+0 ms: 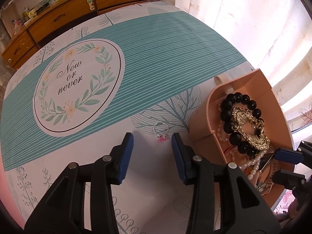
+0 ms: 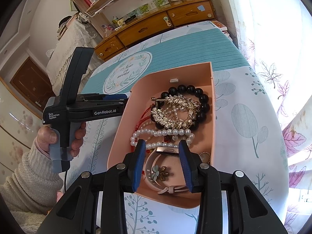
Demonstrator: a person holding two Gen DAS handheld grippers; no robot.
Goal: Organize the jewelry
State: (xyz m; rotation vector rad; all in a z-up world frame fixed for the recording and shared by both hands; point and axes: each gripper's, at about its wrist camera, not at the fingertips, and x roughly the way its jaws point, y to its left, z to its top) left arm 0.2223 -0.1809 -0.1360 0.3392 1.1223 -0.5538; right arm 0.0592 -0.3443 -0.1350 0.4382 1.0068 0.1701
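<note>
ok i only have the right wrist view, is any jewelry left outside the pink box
observer: yes, one silver ring lies on the tablecloth, beside the box but apart from it.
operator: where is it from the left tool
observer: just ahead of the left tool, roughly in line with the gap between its fingers.
operator: is the tool on it yet
observer: no, its jaws stand open and the ring lies past the tips, untouched.
</note>
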